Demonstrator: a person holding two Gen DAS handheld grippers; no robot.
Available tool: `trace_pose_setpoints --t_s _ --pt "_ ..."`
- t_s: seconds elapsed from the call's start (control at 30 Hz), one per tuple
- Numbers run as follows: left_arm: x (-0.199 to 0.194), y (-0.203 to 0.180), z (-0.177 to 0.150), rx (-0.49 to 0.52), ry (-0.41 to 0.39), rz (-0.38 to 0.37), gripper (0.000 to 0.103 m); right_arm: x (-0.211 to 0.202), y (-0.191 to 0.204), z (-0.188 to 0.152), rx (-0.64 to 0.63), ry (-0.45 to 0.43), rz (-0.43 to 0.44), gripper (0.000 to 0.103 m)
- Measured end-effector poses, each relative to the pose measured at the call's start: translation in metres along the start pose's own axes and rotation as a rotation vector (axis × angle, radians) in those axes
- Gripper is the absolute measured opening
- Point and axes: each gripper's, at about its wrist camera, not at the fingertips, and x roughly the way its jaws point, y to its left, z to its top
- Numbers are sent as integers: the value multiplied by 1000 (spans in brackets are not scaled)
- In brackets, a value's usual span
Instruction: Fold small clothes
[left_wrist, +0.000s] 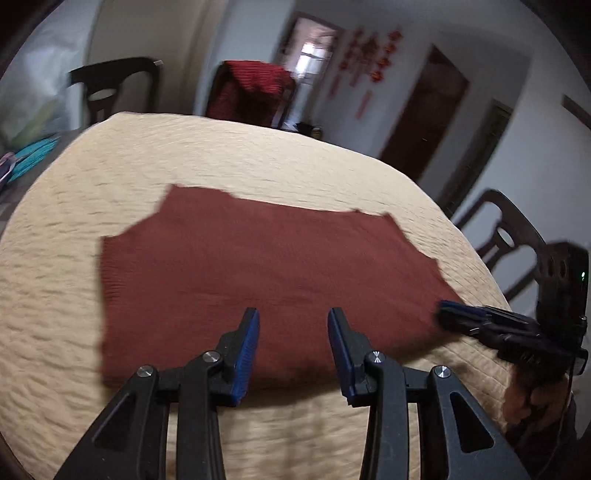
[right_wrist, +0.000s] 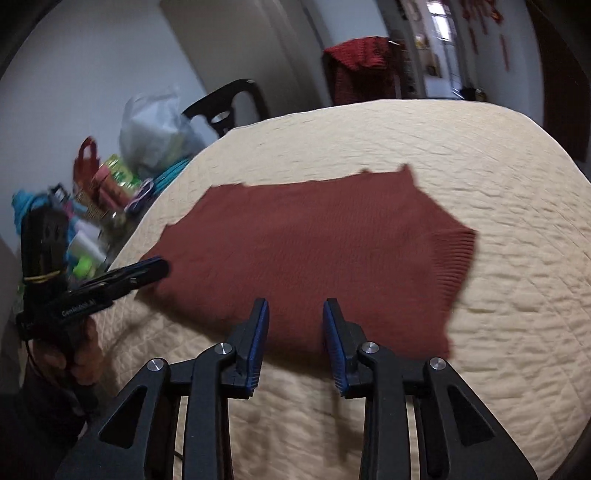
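Rust-red garment (left_wrist: 266, 273) flat on cream quilt (left_wrist: 221, 162), just beyond left hand-held gripper (left_wrist: 293, 317) and right hand-held gripper (right_wrist: 295, 308), both released.

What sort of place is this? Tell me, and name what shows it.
Probably a home dining room. A round table under a beige quilted cover holds the rust-red garment, dark wooden dining chairs stand around it, and red paper decorations hang on the wall by a doorway.

Right gripper (right_wrist: 295, 317) fingers (right_wrist: 258, 332) (spread apart) hover over the rust-red garment (right_wrist: 314, 251).
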Motion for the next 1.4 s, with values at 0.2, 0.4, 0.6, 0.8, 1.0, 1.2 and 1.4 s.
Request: trace_pose_setpoints --t_s 0.2,0.4,0.6,0.8,1.0,1.2,1.4 --pt "27 -16 -13 94 66 54 40 26 -2 -4 -48 62 -57 13" --pt "13 -18 -18 116 44 105 40 0 -10 -7 -44 14 -91 13" --pt "6 -4 -21 74 47 172 40 -7 -39 -14 61 18 -113 13" --pt "-11 15 -18 37 -7 262 40 -22 -48 -10 77 -31 -158 13" --pt "-4 35 -28 -6 23 305 40 -12 -60 -17 111 -28 -169 13" --pt "-4 38 -31 -24 22 291 40 -15 -61 -18 110 -30 -169 13" --pt "-12 33 -18 -14 8 270 40 -20 -44 -9 62 -40 -230 15"
